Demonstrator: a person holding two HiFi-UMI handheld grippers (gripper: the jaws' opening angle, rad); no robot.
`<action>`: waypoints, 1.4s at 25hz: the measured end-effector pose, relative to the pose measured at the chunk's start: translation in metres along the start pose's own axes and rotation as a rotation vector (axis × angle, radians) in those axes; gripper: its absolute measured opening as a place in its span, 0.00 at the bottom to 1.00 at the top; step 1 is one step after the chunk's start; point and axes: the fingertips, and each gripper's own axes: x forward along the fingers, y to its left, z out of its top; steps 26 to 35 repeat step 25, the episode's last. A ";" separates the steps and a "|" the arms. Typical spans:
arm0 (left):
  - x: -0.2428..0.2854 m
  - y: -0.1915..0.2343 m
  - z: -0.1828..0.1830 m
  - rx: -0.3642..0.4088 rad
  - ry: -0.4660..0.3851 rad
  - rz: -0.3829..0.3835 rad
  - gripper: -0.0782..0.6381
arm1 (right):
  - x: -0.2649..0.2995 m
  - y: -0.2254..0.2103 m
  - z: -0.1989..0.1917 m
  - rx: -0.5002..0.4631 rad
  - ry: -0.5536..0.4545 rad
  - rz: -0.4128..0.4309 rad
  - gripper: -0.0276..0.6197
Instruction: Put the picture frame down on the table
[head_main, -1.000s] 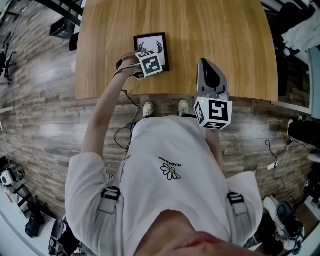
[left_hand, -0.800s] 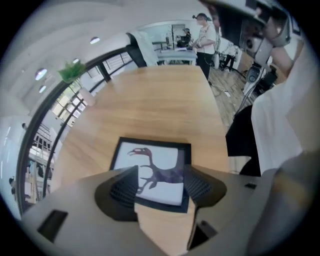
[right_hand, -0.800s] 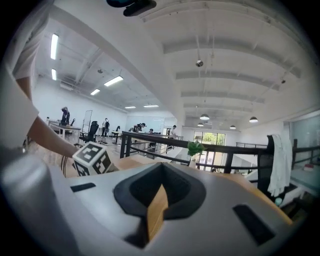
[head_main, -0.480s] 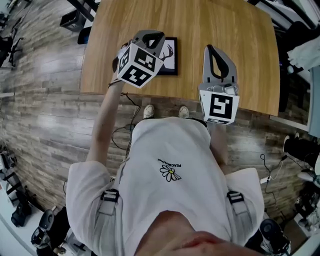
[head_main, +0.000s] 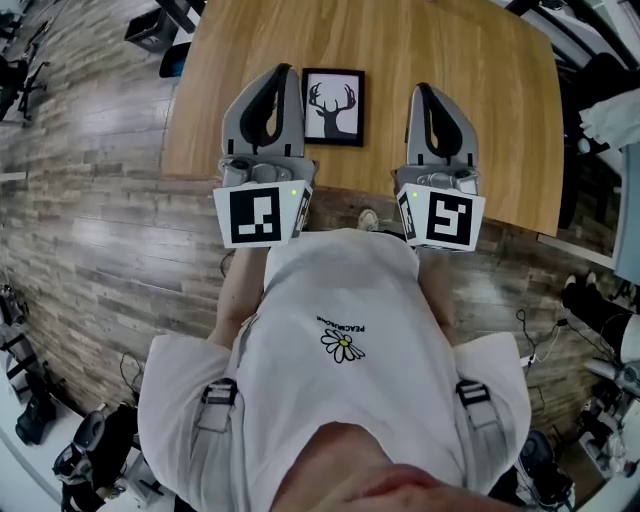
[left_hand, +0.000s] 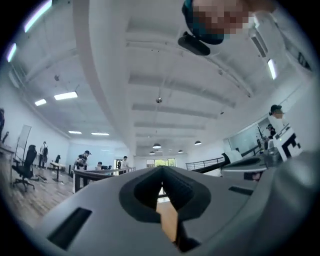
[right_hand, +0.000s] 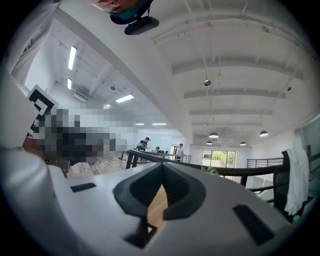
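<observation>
The picture frame (head_main: 333, 107), black-edged with a deer-head print, lies flat on the wooden table (head_main: 480, 60) near its front edge. Neither gripper touches it. My left gripper (head_main: 283, 72) hovers above the table just left of the frame, pointing away from me, jaws shut and empty. My right gripper (head_main: 424, 90) hovers level to the frame's right, also shut with nothing in it. In the left gripper view the left gripper (left_hand: 161, 169) shows its jaws meeting at the tip. The right gripper (right_hand: 162, 165) shows the same in its own view.
The table's front edge runs just beyond my torso, with wood-plank floor (head_main: 90, 230) on both sides. Dark equipment (head_main: 160, 25) stands off the table's far left corner. Clothing on a chair (head_main: 615, 110) sits at the right. Both gripper views look level across an office with distant people.
The left gripper has let go of the frame, risen high, rolled level and shut. The frame stays flat on the table. The right gripper has lifted a little.
</observation>
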 end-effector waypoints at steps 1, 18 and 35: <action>-0.002 -0.003 0.002 0.023 -0.014 0.010 0.13 | -0.001 0.001 -0.001 -0.011 0.006 0.002 0.06; -0.005 -0.001 0.000 -0.001 -0.012 0.041 0.13 | -0.005 0.008 -0.004 -0.037 0.007 0.007 0.06; -0.007 0.005 0.000 -0.032 -0.015 0.064 0.13 | -0.003 0.011 -0.007 0.019 0.014 0.036 0.06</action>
